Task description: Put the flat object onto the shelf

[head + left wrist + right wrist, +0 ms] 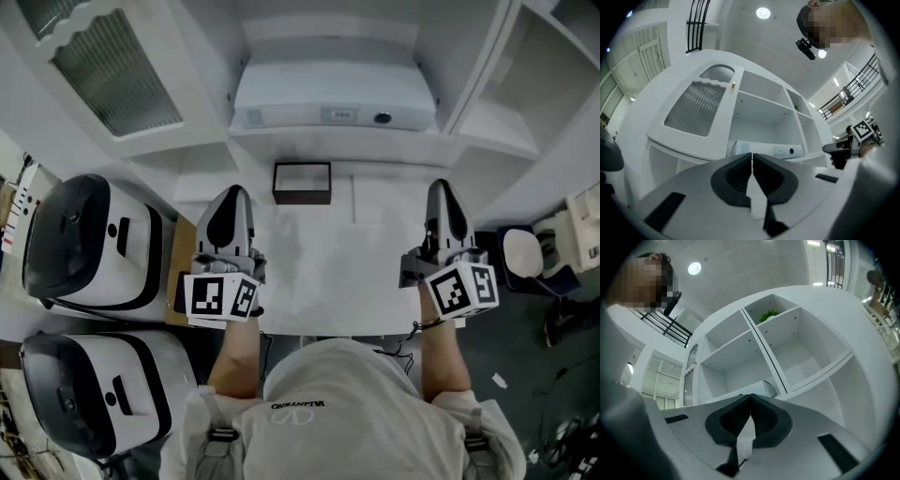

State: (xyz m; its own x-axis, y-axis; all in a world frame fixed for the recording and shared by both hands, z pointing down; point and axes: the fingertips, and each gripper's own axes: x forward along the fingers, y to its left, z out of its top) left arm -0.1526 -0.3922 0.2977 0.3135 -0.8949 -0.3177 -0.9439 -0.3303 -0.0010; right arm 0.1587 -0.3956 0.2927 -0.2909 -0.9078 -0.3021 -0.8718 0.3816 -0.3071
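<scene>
Flat white box [333, 94] lies on the shelf [337, 142]. The left claw [752, 159] and right claw [750, 401] are pressed together, empty. A dark-rimmed rectangular frame [302, 183] sits at the counter's [319, 272] back edge.

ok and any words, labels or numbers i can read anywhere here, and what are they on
Nothing reads clearly.
shirt: one short printed line near the collar, upside down in the head view, too small to read surely.
white box: a small label on its front, too blurred to read.
left gripper and right gripper: their cubes carry black-and-white square markers, no letters.
</scene>
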